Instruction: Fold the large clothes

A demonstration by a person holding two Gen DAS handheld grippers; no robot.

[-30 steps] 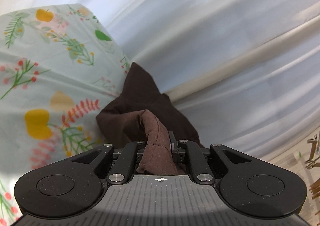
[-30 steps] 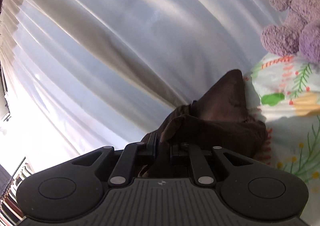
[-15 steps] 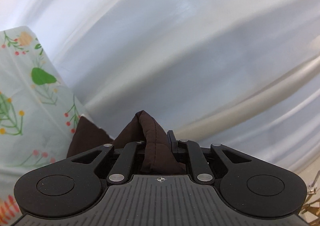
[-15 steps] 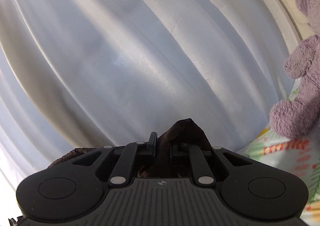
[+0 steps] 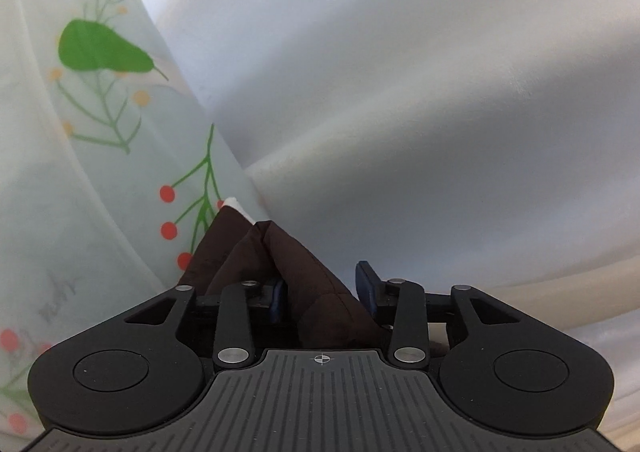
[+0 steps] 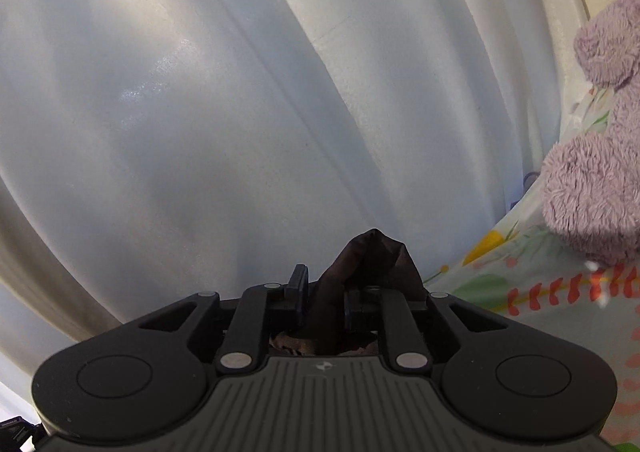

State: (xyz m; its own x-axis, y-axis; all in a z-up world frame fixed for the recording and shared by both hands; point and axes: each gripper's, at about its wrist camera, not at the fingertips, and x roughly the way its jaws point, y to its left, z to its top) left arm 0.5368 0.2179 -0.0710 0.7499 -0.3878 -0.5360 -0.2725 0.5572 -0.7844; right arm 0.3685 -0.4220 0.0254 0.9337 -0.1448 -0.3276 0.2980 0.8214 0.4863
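A dark brown garment (image 5: 296,264) lies bunched between the fingers of my left gripper (image 5: 322,288). The jaws stand apart, with a gap between the right pad and the cloth. In the right wrist view the same brown garment (image 6: 372,260) stands in a peak between the fingers of my right gripper (image 6: 324,292). Those jaws are also parted, with the cloth against the right pad. Most of the garment is hidden below both grippers.
A floral bedsheet (image 5: 92,156) fills the left of the left wrist view and shows at the lower right of the right wrist view (image 6: 560,292). A purple plush toy (image 6: 596,180) sits on it. Pale curtains (image 6: 240,112) hang close ahead.
Both grippers have swung forward towards the curtain with the brown garment. Both pairs of jaws have opened from a tight pinch on the cloth.
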